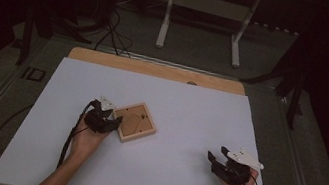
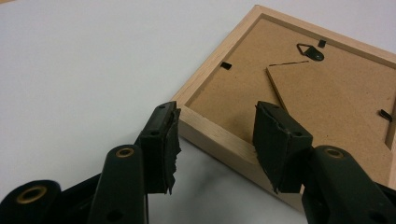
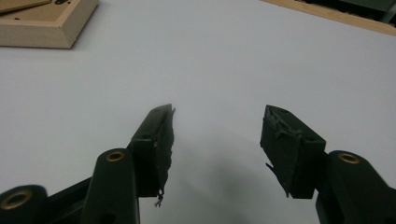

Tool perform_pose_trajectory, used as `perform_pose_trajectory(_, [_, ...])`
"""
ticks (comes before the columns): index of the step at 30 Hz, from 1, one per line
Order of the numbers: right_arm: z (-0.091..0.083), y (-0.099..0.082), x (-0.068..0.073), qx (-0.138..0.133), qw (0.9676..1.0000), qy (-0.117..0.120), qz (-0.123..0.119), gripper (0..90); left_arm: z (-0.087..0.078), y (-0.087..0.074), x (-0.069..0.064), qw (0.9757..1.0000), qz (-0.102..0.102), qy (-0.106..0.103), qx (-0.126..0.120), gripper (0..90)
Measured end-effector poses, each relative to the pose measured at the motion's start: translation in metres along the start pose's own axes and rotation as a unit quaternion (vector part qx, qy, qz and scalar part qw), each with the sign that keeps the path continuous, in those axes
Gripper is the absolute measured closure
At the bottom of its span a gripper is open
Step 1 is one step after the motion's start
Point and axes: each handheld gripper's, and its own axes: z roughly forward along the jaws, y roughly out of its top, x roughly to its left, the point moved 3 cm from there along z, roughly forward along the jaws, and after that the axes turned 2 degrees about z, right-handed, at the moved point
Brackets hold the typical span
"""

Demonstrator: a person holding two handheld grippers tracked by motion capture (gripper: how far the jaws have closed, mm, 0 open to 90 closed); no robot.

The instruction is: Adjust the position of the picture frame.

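Left claw (image 2: pixel 215 140) stands wide over the near corner of the picture frame (image 1: pixel 135 121), pads clear of the wood; frame lies face down, left of centre on the white desk (image 1: pixel 179 176). Looks light, stiff, glass likely underneath, so fragile: grab the wooden rail, not the thin backing board (image 2: pixel 317 102). Right claw (image 3: pixel 217 149) wide, empty, well apart; nothing blocks.

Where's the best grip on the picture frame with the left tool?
Take the wooden rail of the picture frame nearest the left tool, coming in low from that side. The frame lies flat, back up; the raised rail is narrow enough for the open jaws, one outside and one inside on the backing board.
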Motion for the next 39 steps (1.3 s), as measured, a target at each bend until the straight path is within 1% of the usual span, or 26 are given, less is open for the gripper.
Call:
perform_pose_trajectory(6, [0.001,0.000,0.001,0.001,1.0000,0.001,0.000,43.5,0.002,-0.001,0.005,0.9996,-0.021,-0.018,-0.001,48.9])
perform_pose_trajectory(8, [0.001,0.000,0.001,0.002,1.0000,0.002,-0.001,43.4,0.003,-0.001,0.007,0.9990,-0.034,-0.027,-0.001,47.2])
perform_pose_trajectory(10, [0.001,0.000,0.002,0.001,1.0000,0.002,-0.002,43.5,0.004,-0.001,0.008,0.9985,-0.038,-0.039,-0.002,48.1])
perform_pose_trajectory(11, [0.001,0.000,0.002,0.001,1.0000,0.002,-0.002,43.4,0.004,-0.001,0.008,0.9982,-0.040,-0.045,-0.003,50.5])
perform_pose_trajectory(14, [0.002,0.000,0.002,0.002,1.0000,0.002,-0.004,43.4,0.005,0.002,0.007,0.9989,-0.027,-0.039,0.003,51.8])
perform_pose_trajectory(15, [0.002,0.000,0.002,0.002,1.0000,0.002,-0.003,43.3,0.006,0.003,0.007,0.9989,-0.025,-0.039,0.005,52.2])
perform_pose_trajectory(17, [0.002,0.000,0.002,0.003,1.0000,0.002,-0.004,43.3,0.007,0.005,0.009,0.9988,-0.026,-0.041,0.007,54.5])
perform_pose_trajectory(20, [0.002,0.000,0.002,0.003,1.0000,0.002,-0.005,43.3,0.010,0.008,0.012,0.9986,-0.030,-0.044,0.005,61.7])
perform_pose_trajectory(25, [0.003,0.000,0.002,0.004,1.0000,0.003,-0.004,43.3,0.015,0.014,0.012,0.9984,-0.027,-0.050,0.010,65.1])
perform_pose_trajectory(28, [0.003,0.000,0.003,0.004,1.0000,0.003,-0.006,43.2,0.019,0.018,0.010,0.9984,-0.017,-0.054,0.008,67.7])
perform_pose_trajectory(30, [0.003,0.000,0.003,0.004,1.0000,0.004,-0.006,43.3,0.022,0.021,0.008,0.9984,-0.015,-0.054,0.008,69.3])
perform_pose_trajectory(33, [0.003,0.000,0.002,0.003,1.0000,0.003,-0.005,43.2,0.026,0.025,0.003,0.9984,0.001,-0.056,0.010,71.5])
perform_pose_trajectory(37, [0.003,0.000,0.002,0.004,1.0000,0.003,-0.004,43.2,0.030,0.029,-0.004,0.9979,0.007,-0.063,0.007,73.7])
perform_pose_trajectory(39, [0.003,0.000,0.002,0.004,1.0000,0.003,-0.004,43.2,0.031,0.030,-0.007,0.9977,0.007,-0.068,0.005,74.5])
